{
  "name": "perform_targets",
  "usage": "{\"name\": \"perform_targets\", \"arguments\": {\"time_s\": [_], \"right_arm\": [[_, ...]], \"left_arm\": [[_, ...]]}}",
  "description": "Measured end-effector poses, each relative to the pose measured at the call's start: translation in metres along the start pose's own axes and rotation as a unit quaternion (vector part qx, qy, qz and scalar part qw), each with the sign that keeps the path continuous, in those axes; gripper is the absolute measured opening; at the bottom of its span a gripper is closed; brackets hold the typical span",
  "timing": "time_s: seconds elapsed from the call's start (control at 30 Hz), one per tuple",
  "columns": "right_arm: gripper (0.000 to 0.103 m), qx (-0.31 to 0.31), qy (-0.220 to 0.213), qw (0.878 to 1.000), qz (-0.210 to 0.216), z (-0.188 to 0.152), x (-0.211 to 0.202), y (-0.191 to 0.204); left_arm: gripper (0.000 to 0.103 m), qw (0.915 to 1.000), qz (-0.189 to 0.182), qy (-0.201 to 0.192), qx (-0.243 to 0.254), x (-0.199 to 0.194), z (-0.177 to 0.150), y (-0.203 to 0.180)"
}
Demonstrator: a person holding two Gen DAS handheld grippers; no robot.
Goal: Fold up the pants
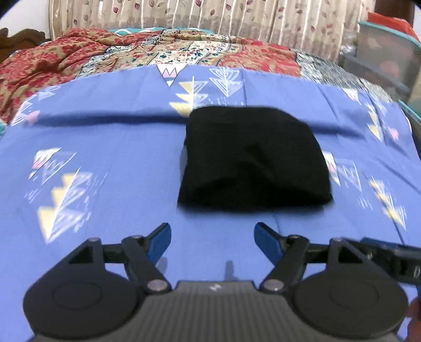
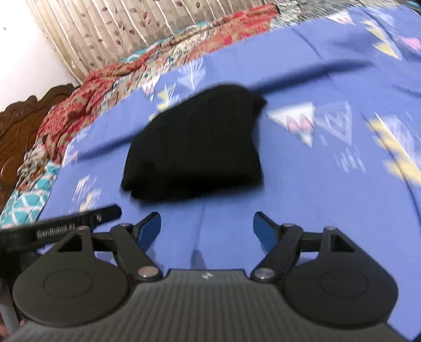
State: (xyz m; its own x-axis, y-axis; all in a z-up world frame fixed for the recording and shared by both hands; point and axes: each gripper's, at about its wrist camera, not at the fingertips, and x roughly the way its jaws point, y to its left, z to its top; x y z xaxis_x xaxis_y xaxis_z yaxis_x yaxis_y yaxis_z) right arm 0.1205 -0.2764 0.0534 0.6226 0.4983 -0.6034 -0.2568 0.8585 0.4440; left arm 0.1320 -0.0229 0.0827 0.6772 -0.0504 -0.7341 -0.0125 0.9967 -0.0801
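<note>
Black pants (image 1: 252, 157): compact folded bundle, frame centre, on blue bedsheet (image 1: 105, 136). Left claw (image 1: 212, 243), right claw (image 2: 207, 230): jaws apart, empty, just short of the bundle. Folding apparently complete; next, withdrawal or tidying.

Your pants (image 1: 252, 160) are plain black, no pattern at all. Under them you've got a periwinkle-blue bedsheet (image 1: 118, 142) printed with white-outlined triangles, some filled yellow, a few pink. Behind it, your quilt (image 1: 60, 58) runs red and tan florals beside cream floral panels. Your curtain (image 1: 210, 13) is beige, striped, with maroon leaves. Each hand-held gripper (image 1: 212, 243) shows blue pads (image 2: 151, 229) on black arms.
</note>
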Motion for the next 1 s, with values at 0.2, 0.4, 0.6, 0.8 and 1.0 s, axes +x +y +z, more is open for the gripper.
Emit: {"name": "perform_targets", "arguments": {"time_s": [0.2,0.4,0.6,0.8,1.0], "right_arm": [[0.082,0.027,-0.004,0.999,-0.021,-0.068,-0.06,0.014],[0.083,0.043,0.01,0.999,-0.025,-0.104,-0.08,0.038],[0.088,0.035,-0.004,0.999,-0.02,-0.113,-0.095,0.055],[0.089,0.027,0.007,1.0,-0.009,-0.128,-0.097,0.068],[0.089,0.027,0.006,1.0,-0.013,-0.132,-0.097,0.073]], "left_arm": [[0.103,0.9997,0.019,-0.001,0.013,-0.066,-0.056,-0.014],[0.103,0.9995,0.022,0.0,0.025,-0.112,-0.098,-0.025],[0.103,0.9991,0.039,-0.007,0.014,-0.138,-0.12,-0.019],[0.103,0.9974,0.064,-0.029,0.016,-0.158,-0.131,-0.012],[0.103,0.9962,0.076,-0.036,0.024,-0.162,-0.129,-0.014]]}}
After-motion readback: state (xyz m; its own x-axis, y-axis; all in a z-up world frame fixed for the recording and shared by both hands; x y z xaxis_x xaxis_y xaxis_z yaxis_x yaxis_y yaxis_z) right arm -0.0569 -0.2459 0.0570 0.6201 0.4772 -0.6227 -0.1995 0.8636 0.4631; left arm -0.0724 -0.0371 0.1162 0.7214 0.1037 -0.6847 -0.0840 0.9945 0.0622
